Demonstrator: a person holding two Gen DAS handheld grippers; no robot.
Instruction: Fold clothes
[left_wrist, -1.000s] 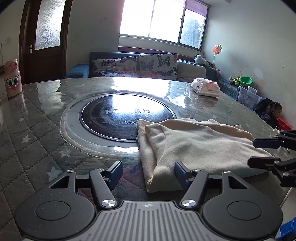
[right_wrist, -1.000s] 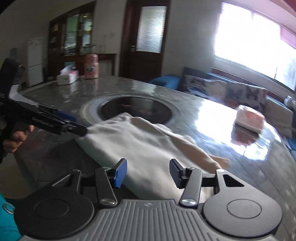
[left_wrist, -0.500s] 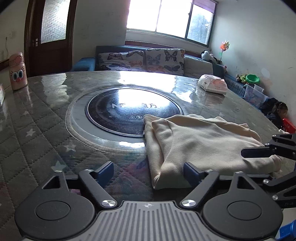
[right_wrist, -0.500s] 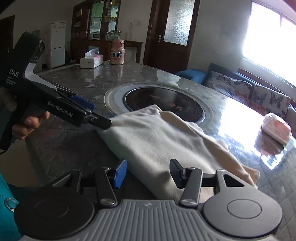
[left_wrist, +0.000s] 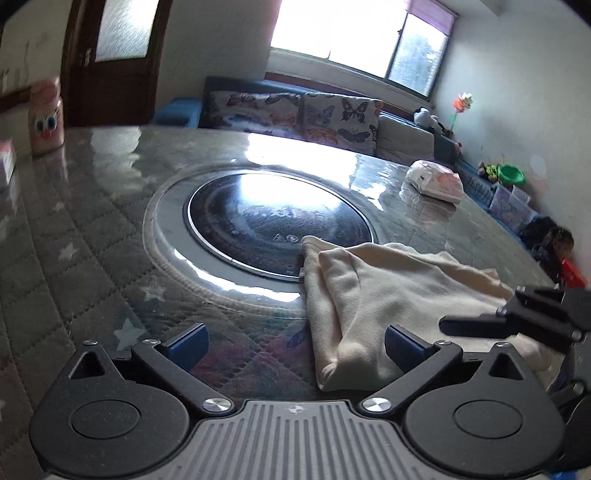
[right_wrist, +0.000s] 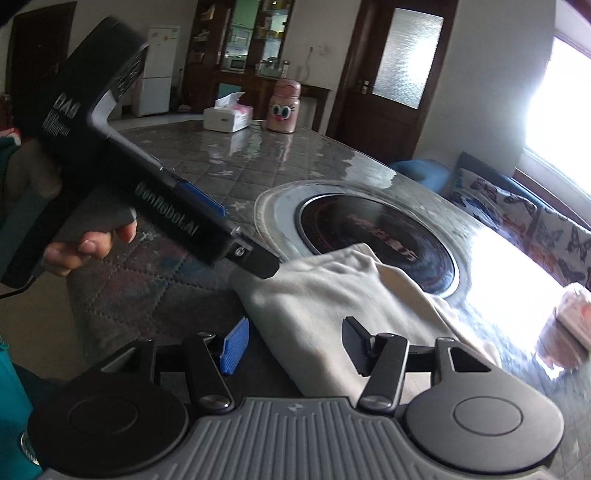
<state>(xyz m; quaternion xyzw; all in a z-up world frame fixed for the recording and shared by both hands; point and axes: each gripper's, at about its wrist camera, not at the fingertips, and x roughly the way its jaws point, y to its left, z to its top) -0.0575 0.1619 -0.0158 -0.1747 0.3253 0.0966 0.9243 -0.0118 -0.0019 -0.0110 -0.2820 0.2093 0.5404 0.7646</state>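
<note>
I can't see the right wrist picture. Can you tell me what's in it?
A folded cream cloth lies on a quilted table, just ahead of the open right gripper. The left gripper, hand-held, touches the cloth's near-left corner.

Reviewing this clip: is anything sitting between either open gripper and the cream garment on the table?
Nothing visible does. The left gripper is open at the near edge of the cream garment, and the right gripper is open over its other end. The wipes pack and pink bottle sit well away.
</note>
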